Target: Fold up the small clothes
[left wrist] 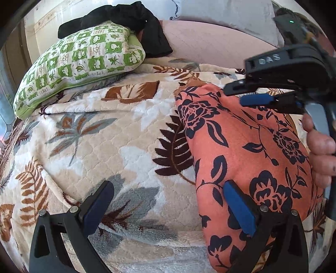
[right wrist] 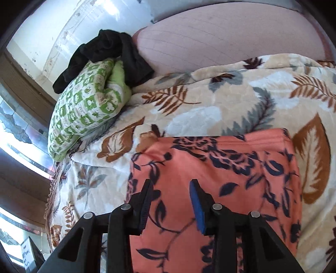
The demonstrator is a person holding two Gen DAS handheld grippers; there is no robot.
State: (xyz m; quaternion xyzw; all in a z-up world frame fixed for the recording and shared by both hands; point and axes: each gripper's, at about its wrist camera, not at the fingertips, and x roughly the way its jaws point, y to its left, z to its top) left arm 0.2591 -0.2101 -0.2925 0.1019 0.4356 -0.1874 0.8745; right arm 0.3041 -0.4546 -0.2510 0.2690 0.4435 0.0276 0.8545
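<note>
An orange garment with a dark floral print (left wrist: 247, 151) lies folded into a flat rectangle on the leaf-patterned blanket (left wrist: 109, 142). It also fills the lower middle of the right wrist view (right wrist: 220, 174). My left gripper (left wrist: 168, 201) is open and empty, with its right finger over the garment's left edge and its left finger over bare blanket. My right gripper (right wrist: 171, 201) is open and empty, hovering over the garment's near left part. In the left wrist view the right gripper (left wrist: 258, 94) shows from the side above the garment's far end, held by a hand.
A green-and-white checked pillow (left wrist: 79, 65) lies at the back left with a black garment (left wrist: 130, 23) draped over it. A pink cushion (right wrist: 231, 31) and a grey pillow (left wrist: 226, 14) stand behind. The bed's left edge (right wrist: 54, 189) drops toward a window.
</note>
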